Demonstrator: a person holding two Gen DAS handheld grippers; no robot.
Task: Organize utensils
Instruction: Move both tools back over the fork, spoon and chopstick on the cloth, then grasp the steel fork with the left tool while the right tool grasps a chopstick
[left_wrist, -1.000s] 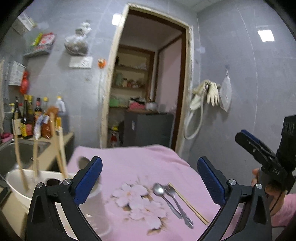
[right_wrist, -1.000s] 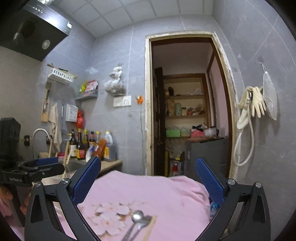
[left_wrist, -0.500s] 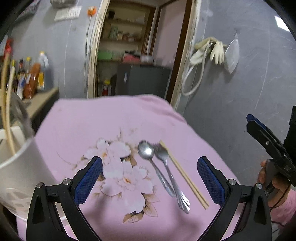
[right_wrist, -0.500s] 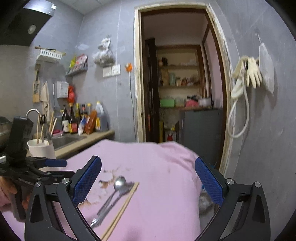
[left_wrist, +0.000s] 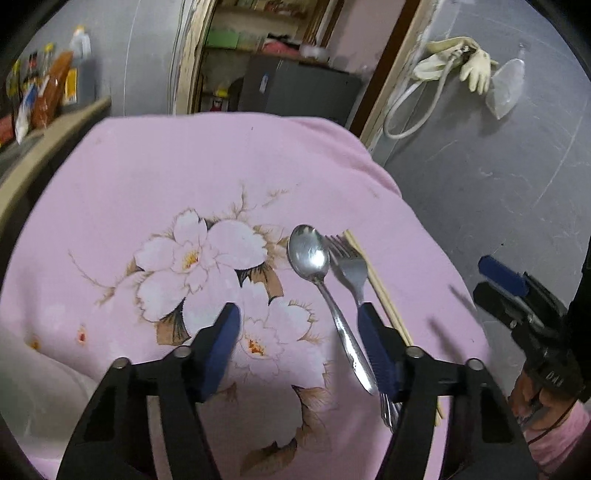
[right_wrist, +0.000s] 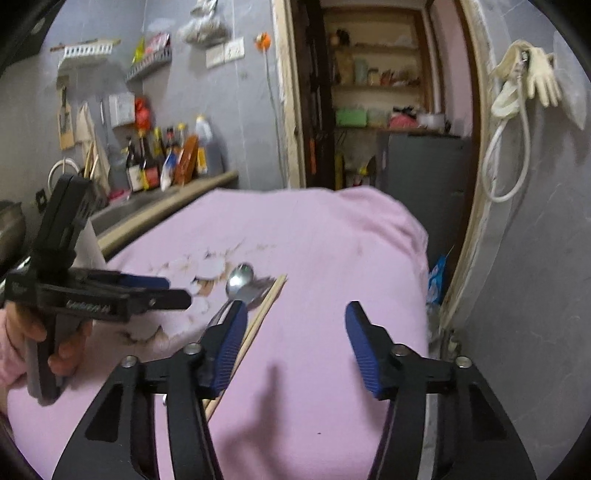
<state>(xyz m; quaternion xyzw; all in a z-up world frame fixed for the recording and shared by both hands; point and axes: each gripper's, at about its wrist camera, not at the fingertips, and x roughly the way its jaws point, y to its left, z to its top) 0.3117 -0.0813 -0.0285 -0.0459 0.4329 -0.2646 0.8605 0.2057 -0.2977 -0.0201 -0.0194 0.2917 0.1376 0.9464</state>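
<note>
Both claws tilt down over the pink cloth (left_wrist: 155, 177), jaws just narrowed, gripping nothing: left claw (left_wrist: 301, 345) beside spoon (left_wrist: 321, 291), right claw (right_wrist: 293, 345) near chopsticks (right_wrist: 258, 321).

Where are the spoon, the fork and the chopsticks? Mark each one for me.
spoon (left_wrist: 308, 253), left wrist view, on the middle of its bowl.
fork (left_wrist: 354, 271), left wrist view, on the neck just below its tines.
chopsticks (left_wrist: 371, 275), left wrist view, on the bare wooden shafts beside the fork.
</note>
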